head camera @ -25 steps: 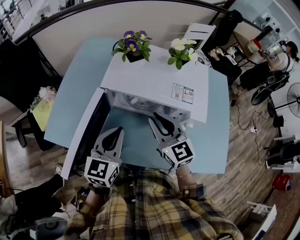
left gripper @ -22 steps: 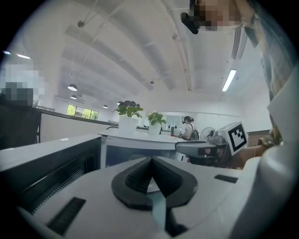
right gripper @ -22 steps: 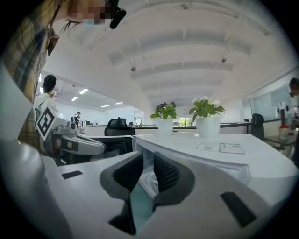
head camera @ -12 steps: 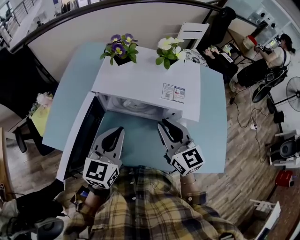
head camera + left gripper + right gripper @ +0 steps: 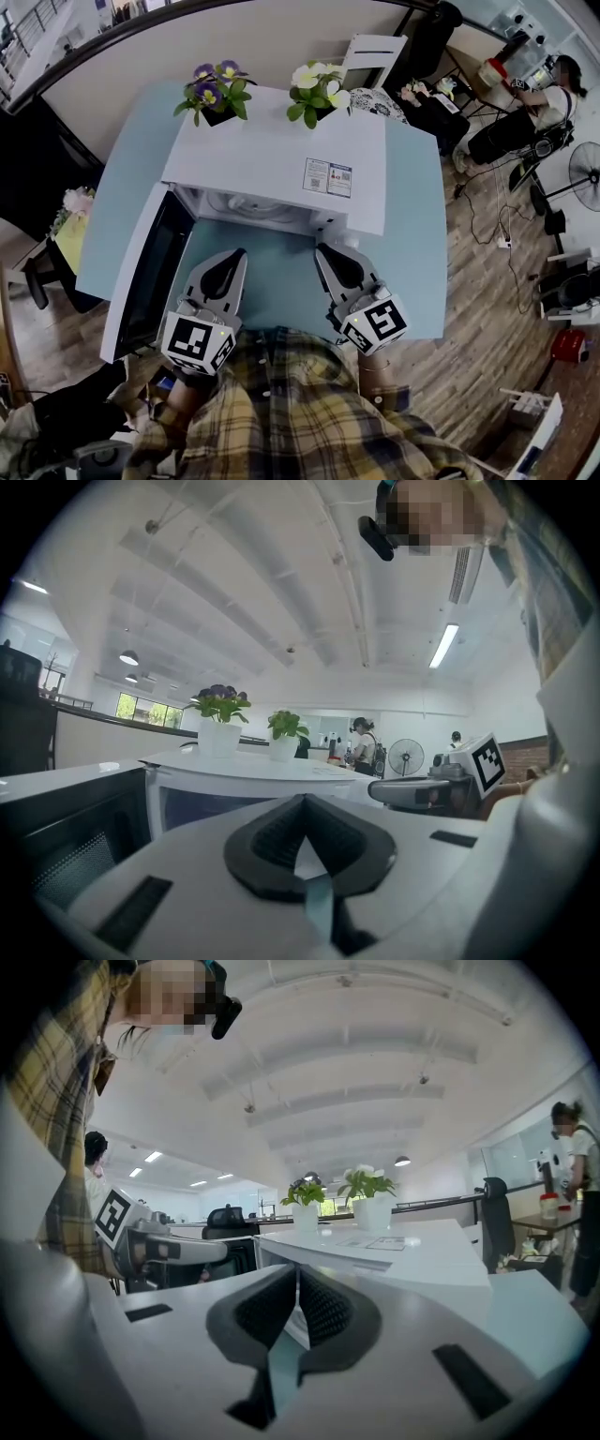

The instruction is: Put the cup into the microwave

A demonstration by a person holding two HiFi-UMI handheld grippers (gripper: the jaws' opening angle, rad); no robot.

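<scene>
A white microwave (image 5: 281, 159) stands on a light blue table (image 5: 412, 234), its door (image 5: 141, 281) swung open to the left. I cannot make out a cup anywhere; the cavity shows only a pale interior. My left gripper (image 5: 228, 255) hovers over the table in front of the opening, shut with nothing in it. My right gripper (image 5: 328, 251) is beside it, just below the microwave's front right corner, also shut and empty. In the left gripper view the jaws (image 5: 302, 803) meet, with the microwave (image 5: 244, 775) ahead. The right gripper (image 5: 298, 1279) shows the same.
Two potted plants sit on the microwave top: purple flowers (image 5: 211, 89) and white flowers (image 5: 314, 89). A white chair (image 5: 375, 56) stands behind the table. A person (image 5: 525, 103) and a fan (image 5: 586, 169) are at the far right on the wooden floor.
My right gripper has drawn back a little from the microwave's opening toward my body. The left gripper has hardly moved. The head view has shifted, so the microwave sits further left.
</scene>
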